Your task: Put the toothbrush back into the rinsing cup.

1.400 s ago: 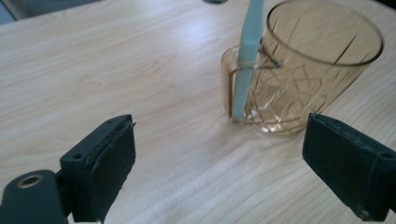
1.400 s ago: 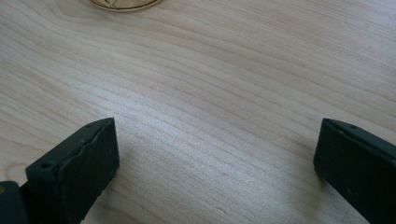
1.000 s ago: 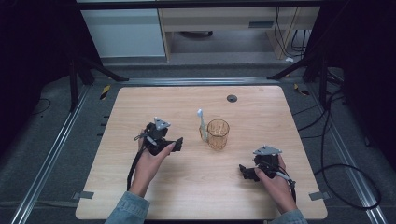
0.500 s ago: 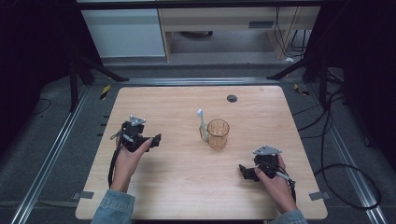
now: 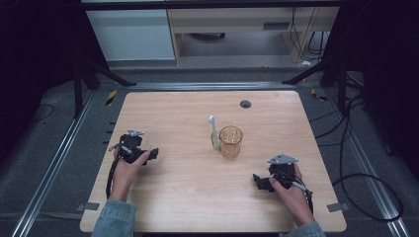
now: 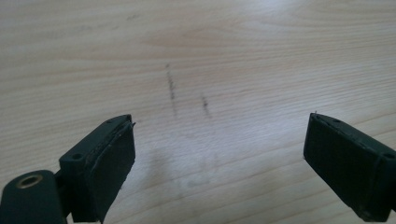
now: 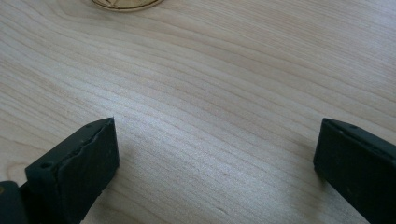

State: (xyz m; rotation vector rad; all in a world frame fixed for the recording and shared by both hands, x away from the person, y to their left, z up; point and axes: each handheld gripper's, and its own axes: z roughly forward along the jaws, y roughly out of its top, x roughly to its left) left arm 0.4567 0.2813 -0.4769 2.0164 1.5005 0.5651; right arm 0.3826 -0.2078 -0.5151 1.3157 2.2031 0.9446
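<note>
I see the amber ribbed plastic cup (image 5: pixel 230 141) near the middle of the wooden table (image 5: pixel 188 197), with a white toothbrush (image 5: pixel 213 131) standing in it. My left gripper (image 5: pixel 153 154) and right gripper (image 5: pixel 258 181) rest well apart from the cup, jaws wide and empty. The cup looks light and tippy; I would grasp its wall low.

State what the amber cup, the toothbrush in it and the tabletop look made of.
Amber see-through cup: likely clear tinted plastic or glass, since light passes through. White toothbrush: probably matt plastic. Pale tabletop: wood or wood-look laminate, with visible grain lines and a smooth satin surface.
</note>
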